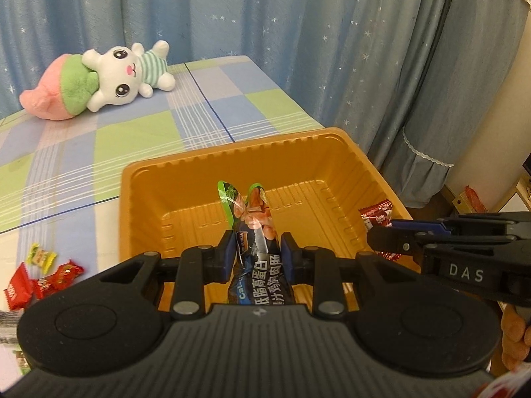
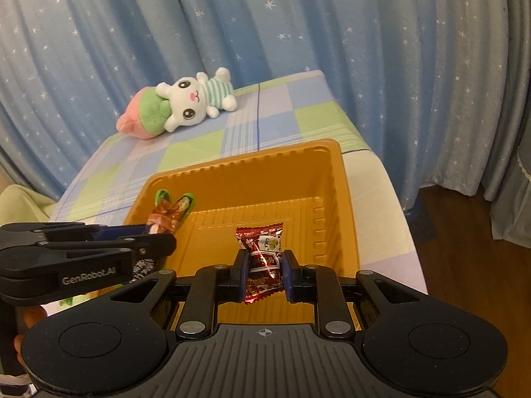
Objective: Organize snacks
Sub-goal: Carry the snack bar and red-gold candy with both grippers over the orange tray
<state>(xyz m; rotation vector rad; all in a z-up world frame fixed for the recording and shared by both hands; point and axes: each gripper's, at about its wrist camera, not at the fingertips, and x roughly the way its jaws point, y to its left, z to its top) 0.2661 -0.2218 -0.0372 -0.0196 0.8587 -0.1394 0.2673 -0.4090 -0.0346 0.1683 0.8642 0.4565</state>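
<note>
An orange plastic tray (image 1: 149,199) sits on the checked tablecloth; it also shows in the right wrist view (image 2: 335,205). My left gripper (image 1: 256,253) is shut on a dark sausage snack packet (image 1: 255,232) with green ends, held over the tray's near left side. The packet also shows in the right wrist view (image 2: 169,214). My right gripper (image 2: 264,267) is shut on a red candy wrapper (image 2: 262,252), held over the tray's near right part; the wrapper also shows in the left wrist view (image 1: 376,215). The tray floor looks bare.
Several red and yellow snack packets (image 1: 39,275) lie on the table left of the tray. A plush bunny (image 1: 99,79) lies at the far side by the blue star curtain. The table edge drops off right of the tray.
</note>
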